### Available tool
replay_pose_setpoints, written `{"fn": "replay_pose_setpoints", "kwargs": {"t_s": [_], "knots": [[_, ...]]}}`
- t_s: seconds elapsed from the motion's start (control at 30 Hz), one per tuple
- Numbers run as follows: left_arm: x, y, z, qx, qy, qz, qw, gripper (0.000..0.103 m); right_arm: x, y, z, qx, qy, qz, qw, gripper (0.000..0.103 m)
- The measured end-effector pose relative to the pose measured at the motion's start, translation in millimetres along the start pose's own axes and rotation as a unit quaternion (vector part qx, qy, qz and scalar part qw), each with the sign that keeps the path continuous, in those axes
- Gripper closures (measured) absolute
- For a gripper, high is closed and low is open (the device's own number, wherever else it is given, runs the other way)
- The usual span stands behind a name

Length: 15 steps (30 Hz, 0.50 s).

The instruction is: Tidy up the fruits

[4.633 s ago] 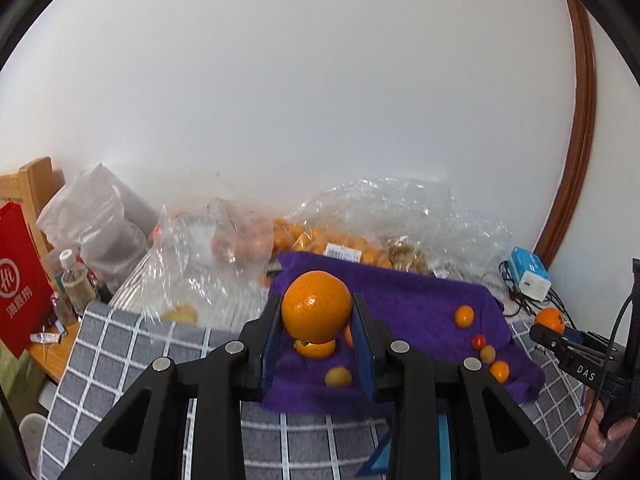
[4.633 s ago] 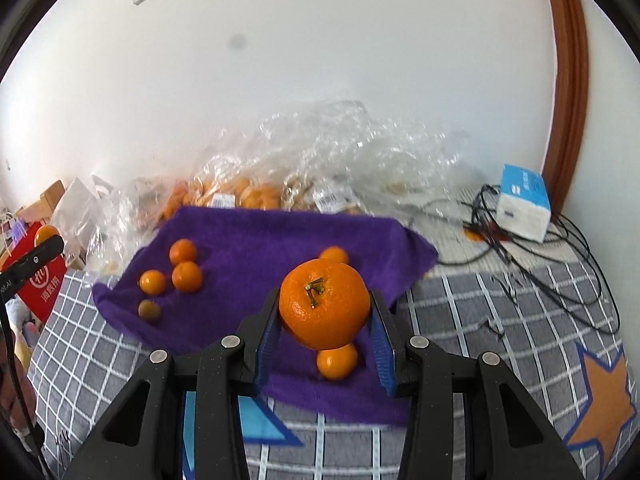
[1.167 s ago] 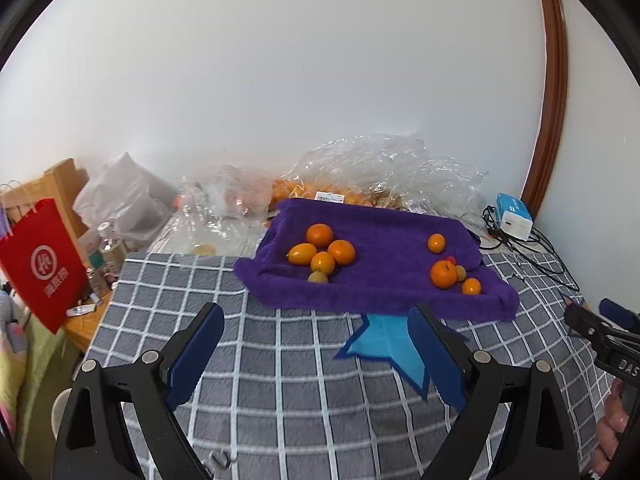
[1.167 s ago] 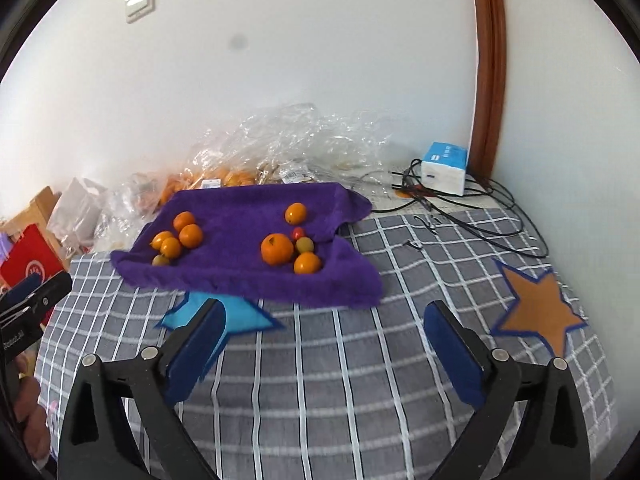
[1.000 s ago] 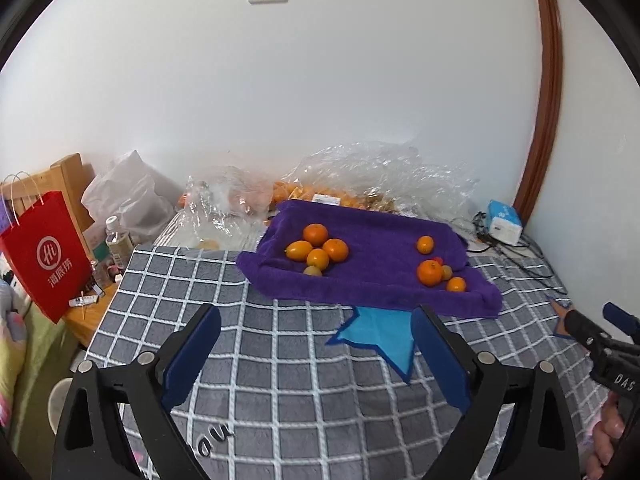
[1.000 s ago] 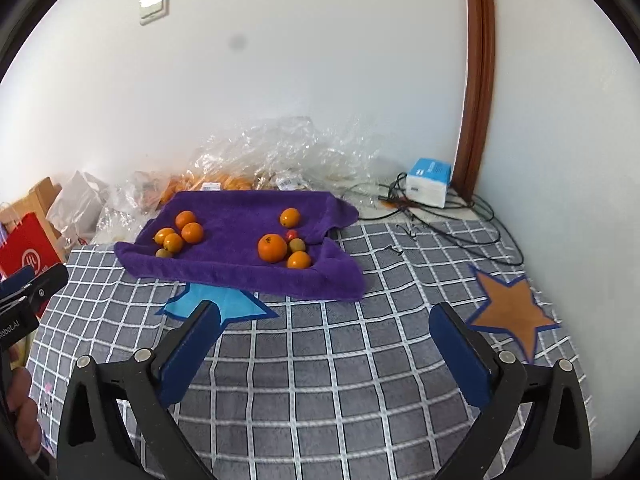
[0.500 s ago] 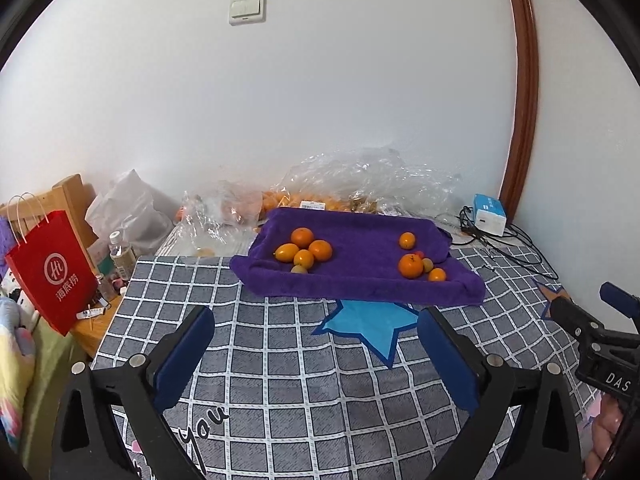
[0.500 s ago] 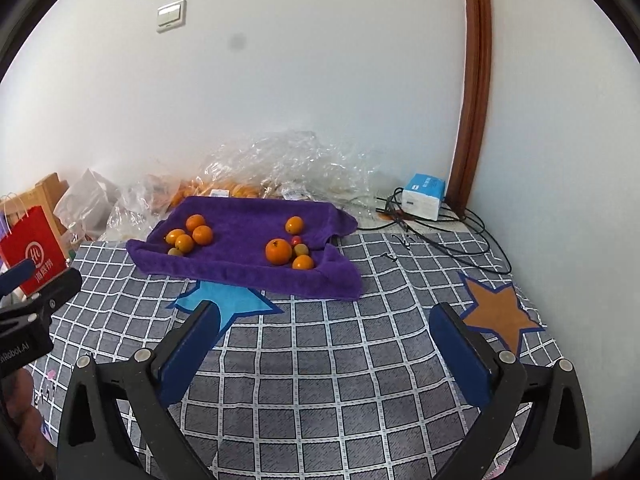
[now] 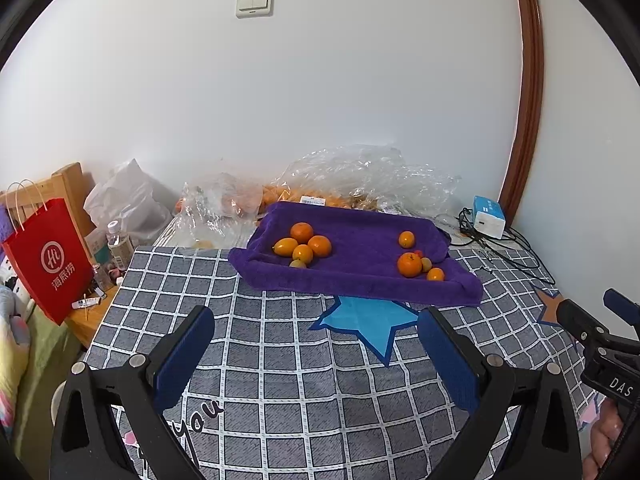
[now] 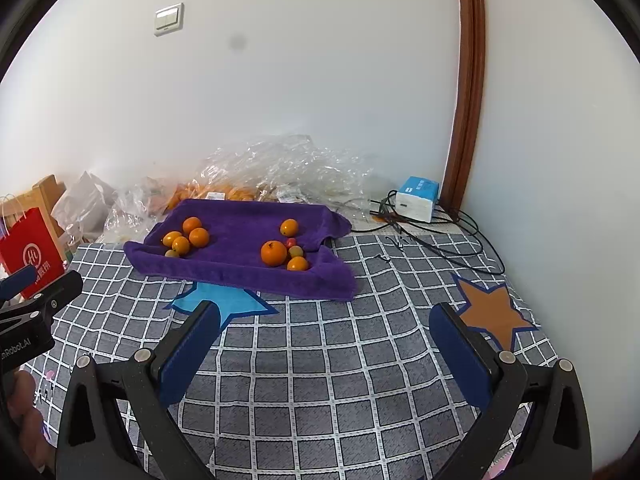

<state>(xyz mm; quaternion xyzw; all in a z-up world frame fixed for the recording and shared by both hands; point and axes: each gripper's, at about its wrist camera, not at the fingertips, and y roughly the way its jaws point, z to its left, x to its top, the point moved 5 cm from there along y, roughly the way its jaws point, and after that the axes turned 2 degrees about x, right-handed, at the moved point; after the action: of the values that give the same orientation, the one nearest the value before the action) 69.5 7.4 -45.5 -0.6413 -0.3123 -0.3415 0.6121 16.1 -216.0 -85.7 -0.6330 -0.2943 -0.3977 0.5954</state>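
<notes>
Checked bedspread [image 9: 280, 360] lies bare between purple towel [image 9: 360, 280] and tools — plastic bags [image 9: 360, 176] behind.

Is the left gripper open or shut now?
Open. The left gripper has its blue jaws wide apart with only the checked cloth between them.

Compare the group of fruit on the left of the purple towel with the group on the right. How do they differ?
The left group sits tightly clustered; the right group has one fruit lying apart. The right group includes the largest orange and a small red fruit; the left group's fruits are closer in size, with none red. Both rest on the purple towel and each includes a small greenish fruit.
</notes>
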Motion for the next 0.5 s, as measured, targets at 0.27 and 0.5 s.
{"fn": "replay_pose_setpoints", "kwargs": {"t_s": [0.27, 0.5], "knots": [[0.0, -2.2, 1.4, -0.001, -0.002, -0.001, 1.0000, 0.001, 0.0, -1.9, -3.2, -0.001, 0.004, -0.001, 1.000, 0.000], [0.8, -4.3, 0.3, -0.003, 0.002, -0.003, 1.0000, 0.001, -0.2, -2.4, -4.4, -0.002, 0.006, -0.001, 1.000, 0.000]]}}
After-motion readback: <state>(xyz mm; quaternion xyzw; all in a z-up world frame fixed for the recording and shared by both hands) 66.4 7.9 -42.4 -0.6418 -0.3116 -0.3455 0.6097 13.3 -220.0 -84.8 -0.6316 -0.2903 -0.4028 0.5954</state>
